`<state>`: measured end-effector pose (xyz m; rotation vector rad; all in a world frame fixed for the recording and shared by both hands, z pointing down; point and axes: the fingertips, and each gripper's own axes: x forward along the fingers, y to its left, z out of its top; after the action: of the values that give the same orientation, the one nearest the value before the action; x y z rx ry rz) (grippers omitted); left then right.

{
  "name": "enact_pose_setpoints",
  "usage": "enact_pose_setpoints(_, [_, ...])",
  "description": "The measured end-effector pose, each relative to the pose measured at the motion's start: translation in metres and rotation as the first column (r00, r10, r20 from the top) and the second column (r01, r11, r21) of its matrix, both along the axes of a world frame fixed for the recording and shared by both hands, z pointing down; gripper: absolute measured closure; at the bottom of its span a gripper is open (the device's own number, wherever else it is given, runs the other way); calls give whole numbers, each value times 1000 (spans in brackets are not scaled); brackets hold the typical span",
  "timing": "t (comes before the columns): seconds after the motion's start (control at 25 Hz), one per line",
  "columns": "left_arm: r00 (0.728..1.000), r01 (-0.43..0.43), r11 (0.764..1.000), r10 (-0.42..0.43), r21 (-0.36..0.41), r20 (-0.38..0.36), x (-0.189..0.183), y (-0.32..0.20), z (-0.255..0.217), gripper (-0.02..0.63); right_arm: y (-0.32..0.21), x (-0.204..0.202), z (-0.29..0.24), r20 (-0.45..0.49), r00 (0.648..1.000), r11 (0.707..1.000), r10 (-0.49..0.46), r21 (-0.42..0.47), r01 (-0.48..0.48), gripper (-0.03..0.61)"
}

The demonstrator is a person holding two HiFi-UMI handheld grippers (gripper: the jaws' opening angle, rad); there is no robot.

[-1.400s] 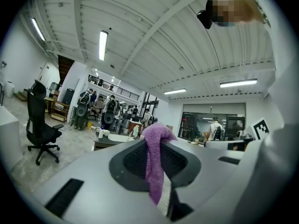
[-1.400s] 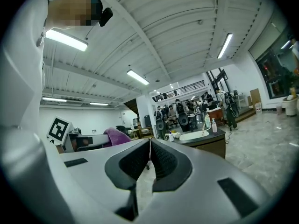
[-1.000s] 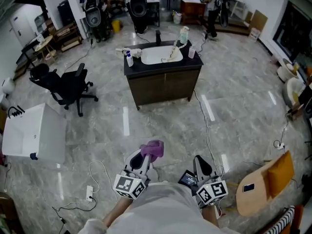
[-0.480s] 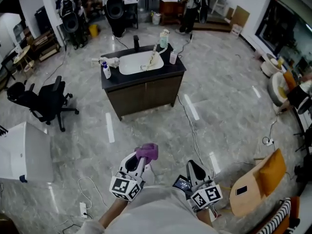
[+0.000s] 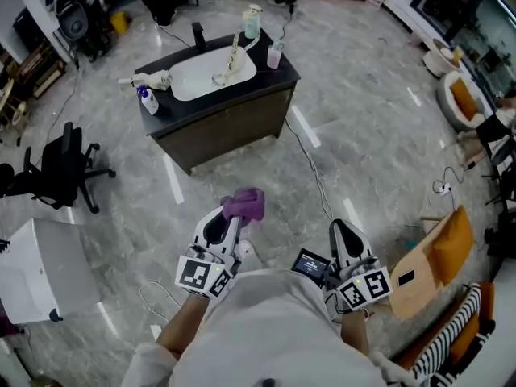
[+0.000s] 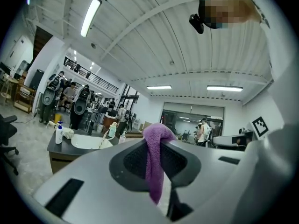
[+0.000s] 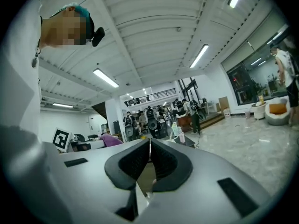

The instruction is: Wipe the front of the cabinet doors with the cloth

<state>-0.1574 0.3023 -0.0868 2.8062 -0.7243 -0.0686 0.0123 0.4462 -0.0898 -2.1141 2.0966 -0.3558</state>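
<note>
A dark wooden cabinet [image 5: 218,131] with a black top and a white sink stands well ahead of me on the floor; its two front doors face me. My left gripper [image 5: 228,216] is shut on a purple cloth [image 5: 244,203], which bunches above the jaws and hangs down between them [image 6: 156,162]. My right gripper [image 5: 345,234] is held low at the right, its jaws shut with nothing between them [image 7: 149,154]. Both grippers are far from the cabinet [image 6: 63,155].
On the cabinet top stand a spray bottle [image 5: 146,99], a white rag [image 5: 151,80], a black tap [image 5: 198,35] and two more bottles. A black office chair [image 5: 56,170] is at the left, a cable [image 5: 316,185] runs across the floor, and a wooden board [image 5: 439,260] lies at the right.
The view has come closer to the cabinet and swung, so the cabinet shifted left and up. Both grippers stayed low in front of me, the left still holding the cloth.
</note>
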Motion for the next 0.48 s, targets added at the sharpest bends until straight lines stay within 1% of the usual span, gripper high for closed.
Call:
enact_pose_setpoints(0.12, [1000,-20,1000,20,-1,5,3,-14,-2,568,-10,9,2,-3,999,999,32,-19,-32,551])
enact_pose_setpoints(0.28, [1000,-21,1000,21,-21,15,2,-21,-5,568,-19,12,3,18,998,998,57,-41,-57,551])
enact_pose_setpoints(0.4, [1000,-8,999,9,-35,18,4,-31,-2,568,-31,17,7,22,998,997,59,-52,-58,551])
enact_pose_setpoints(0.48, [1000,3,999,-2,-36,16,5,-39,-2,568,-40,20,7,14,999,998,44,-54,-43,551])
